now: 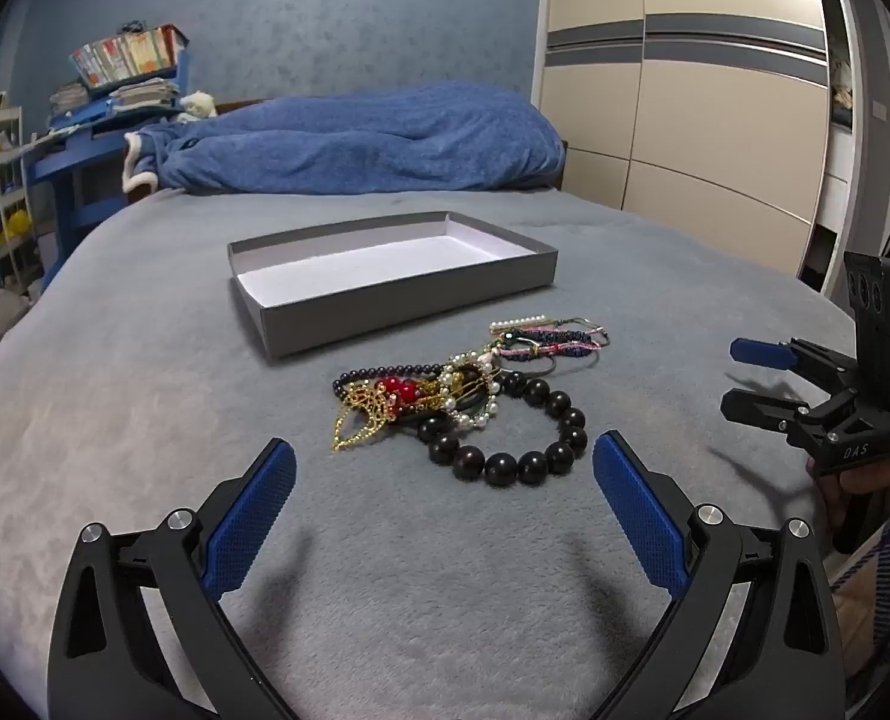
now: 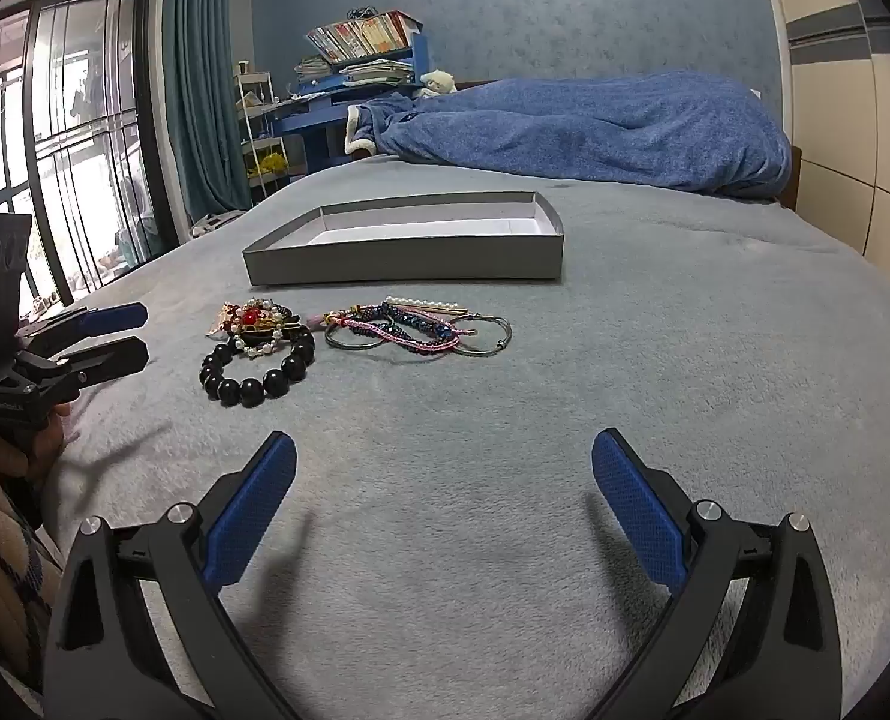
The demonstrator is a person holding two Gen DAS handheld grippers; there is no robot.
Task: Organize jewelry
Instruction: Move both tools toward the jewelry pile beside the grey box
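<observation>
A pile of jewelry lies on the grey bedspread in front of a shallow grey box [image 1: 397,300] with a white inside, which holds nothing I can see. The pile has a black bead bracelet [image 1: 508,432], a gold chain piece with red beads [image 1: 379,405], pearl strands [image 1: 475,387] and woven bracelets with metal rings [image 1: 550,345]. My left gripper [image 1: 445,468] is open, just short of the black bracelet. My right gripper [image 2: 445,468] is open over bare bedspread, with the woven bracelets [image 2: 409,327] and black bead bracelet [image 2: 253,372] ahead to its left. The box [image 2: 409,264] lies beyond them.
A rumpled blue blanket [image 1: 355,141] lies at the head of the bed. A blue desk with books [image 1: 121,78] stands at the back left, a wardrobe [image 1: 685,90] at the right, a window with curtains [image 2: 85,138] at the left.
</observation>
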